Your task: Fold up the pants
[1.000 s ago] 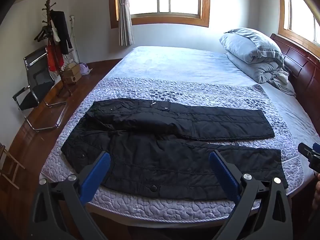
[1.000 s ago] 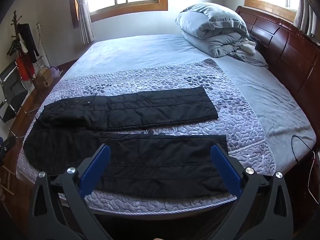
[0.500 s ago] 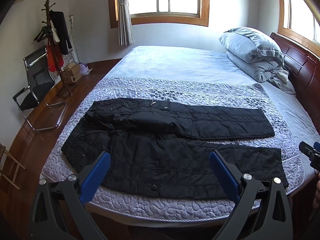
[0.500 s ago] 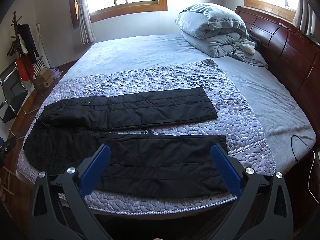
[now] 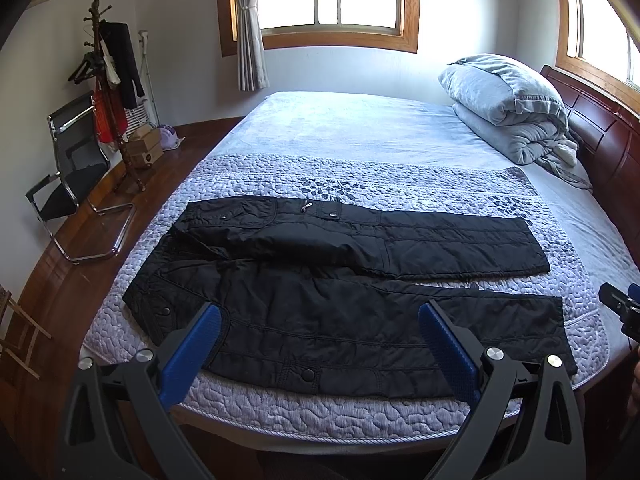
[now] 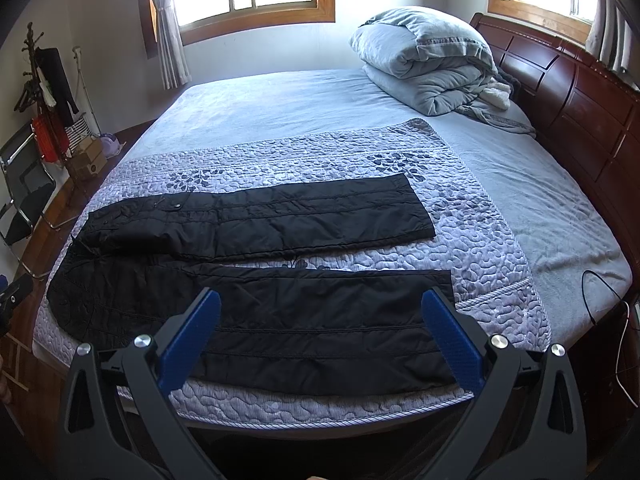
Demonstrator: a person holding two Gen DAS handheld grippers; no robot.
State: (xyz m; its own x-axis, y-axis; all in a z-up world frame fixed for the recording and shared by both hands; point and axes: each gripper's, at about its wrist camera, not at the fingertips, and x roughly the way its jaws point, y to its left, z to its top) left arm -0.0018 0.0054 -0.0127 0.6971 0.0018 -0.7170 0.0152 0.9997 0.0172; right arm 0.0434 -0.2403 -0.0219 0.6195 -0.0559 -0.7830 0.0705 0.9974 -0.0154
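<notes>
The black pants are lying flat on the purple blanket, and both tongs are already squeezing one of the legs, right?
Not quite. The black pants do lie flat on the purple blanket, but neither pair of tongs is squeezing anything. The left tongs and the right tongs are both wide open, short of the pants. Each wrist view shows this.

From just off the near edge of the bed (image 5: 360, 128), we look across it toward the windows. Our left wrist view sits nearer the left corner, our right wrist view nearer the headboard (image 6: 568, 92). Both share the pants (image 6: 248, 280) and the folded duvet (image 5: 508, 104).
</notes>
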